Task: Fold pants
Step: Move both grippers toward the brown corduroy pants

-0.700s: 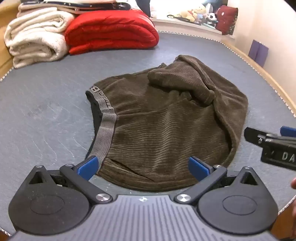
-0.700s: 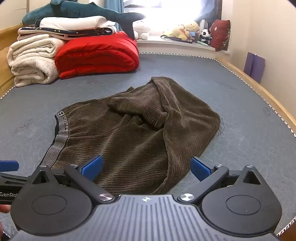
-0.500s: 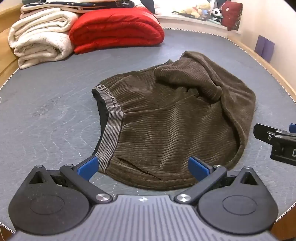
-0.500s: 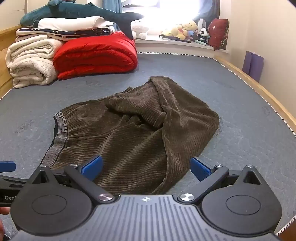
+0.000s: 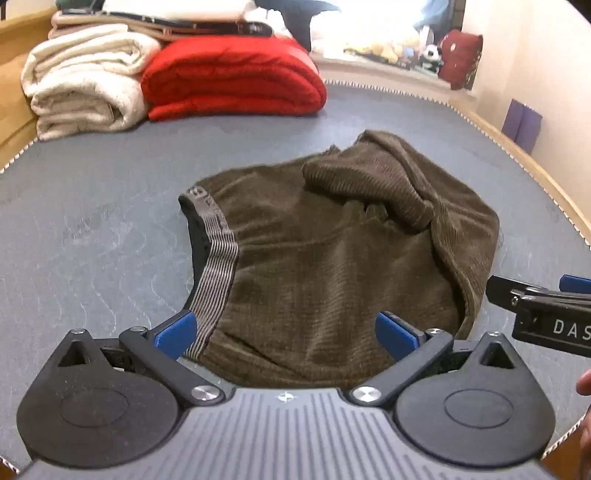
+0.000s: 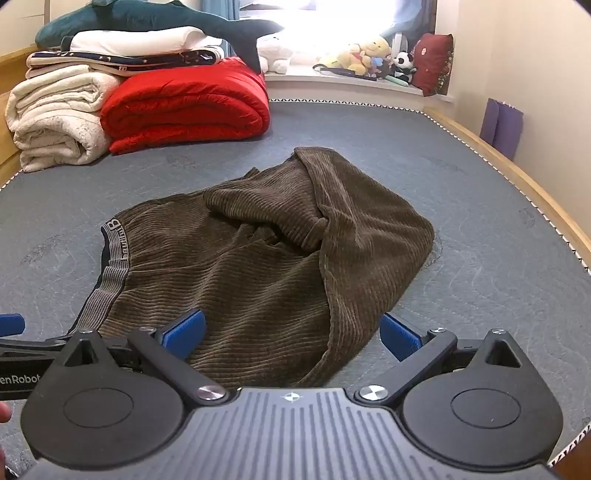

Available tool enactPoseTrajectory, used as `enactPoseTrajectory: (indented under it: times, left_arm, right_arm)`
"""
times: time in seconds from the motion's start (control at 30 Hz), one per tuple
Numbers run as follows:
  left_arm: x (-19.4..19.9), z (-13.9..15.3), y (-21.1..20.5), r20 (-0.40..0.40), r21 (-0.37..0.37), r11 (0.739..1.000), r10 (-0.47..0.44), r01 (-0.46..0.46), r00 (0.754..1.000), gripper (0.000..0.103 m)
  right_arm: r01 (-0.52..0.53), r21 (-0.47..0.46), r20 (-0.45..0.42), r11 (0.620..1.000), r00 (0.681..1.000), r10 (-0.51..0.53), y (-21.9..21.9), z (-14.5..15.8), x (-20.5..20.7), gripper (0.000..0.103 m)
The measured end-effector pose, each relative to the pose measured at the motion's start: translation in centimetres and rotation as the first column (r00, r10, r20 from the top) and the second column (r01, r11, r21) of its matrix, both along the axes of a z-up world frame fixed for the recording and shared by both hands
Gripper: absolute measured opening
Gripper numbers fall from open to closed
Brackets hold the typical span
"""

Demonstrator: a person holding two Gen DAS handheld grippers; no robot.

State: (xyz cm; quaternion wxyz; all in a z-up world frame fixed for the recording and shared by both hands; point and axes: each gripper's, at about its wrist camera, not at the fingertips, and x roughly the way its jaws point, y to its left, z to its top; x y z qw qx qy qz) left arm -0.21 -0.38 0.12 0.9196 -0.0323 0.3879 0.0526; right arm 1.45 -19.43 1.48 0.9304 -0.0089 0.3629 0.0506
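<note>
Left wrist view shows the left gripper spread wide and empty over the near hem of the brown pants, which lie bunched on the grey mattress. Beside it, the right gripper is also spread and empty. Pinching only the top layer could leave the bunched leg inside and make the fold crooked.

A home bedroom is shown. A grey quilted mattress is framed by a wooden bed edge. Folded bedding is stacked at its far end: a red duvet, cream blankets and a plush shark. Stuffed toys and a dark red cushion are lined along a bright window sill.
</note>
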Motion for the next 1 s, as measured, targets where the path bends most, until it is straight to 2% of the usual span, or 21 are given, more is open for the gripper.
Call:
enactPoseTrajectory:
  times: [0.1,0.2,0.37,0.6,0.7,0.83,0.93,1.0]
  left_arm:
    - [-0.17,0.14,-0.39,0.017,0.004,1.000,-0.020,0.020,1.000,0.103]
    - [-0.10,0.08,-0.46,0.005,-0.017,0.999,-0.044,0.044,0.999,0.103]
    - [0.01,0.15,-0.51,0.004,-0.005,0.998,-0.061,0.061,0.998,0.103]
    - [0.21,0.02,0.00,-0.016,-0.069,0.994,-0.091,0.090,0.996,0.103]
    - [-0.10,0.26,-0.36,0.002,-0.047,0.993,-0.110,0.110,0.994,0.103]
    - [-0.29,0.67,-0.37,0.023,-0.053,0.991,-0.125,0.126,0.992,0.103]
    - [-0.27,0.67,-0.11,0.012,-0.073,0.989,-0.125,0.126,0.992,0.095]
    - [-0.20,0.69,0.03,0.003,-0.089,0.988,-0.130,0.130,0.991,0.082]
  right_arm:
    - [-0.001,-0.006,0.003,1.000,1.000,0.001,0.02,0.02,-0.02,0.100]
    - [0.000,-0.003,-0.002,1.000,1.000,0.000,-0.04,-0.04,0.07,0.100]
    - [0.003,-0.004,-0.003,1.000,1.000,-0.003,0.06,0.01,0.06,0.100]
    - [-0.004,-0.016,-0.005,1.000,1.000,0.004,0.25,-0.08,0.24,0.097]
    - [-0.006,-0.018,0.004,1.000,1.000,0.006,0.36,-0.08,0.14,0.092]
    - [-0.012,-0.016,0.007,1.000,1.000,0.012,0.41,-0.14,0.05,0.083]
    - [-0.017,-0.003,0.018,1.000,1.000,0.017,0.47,0.02,-0.09,0.078]
    - [-0.019,-0.004,0.032,1.000,0.999,0.019,0.59,0.06,-0.20,0.075]
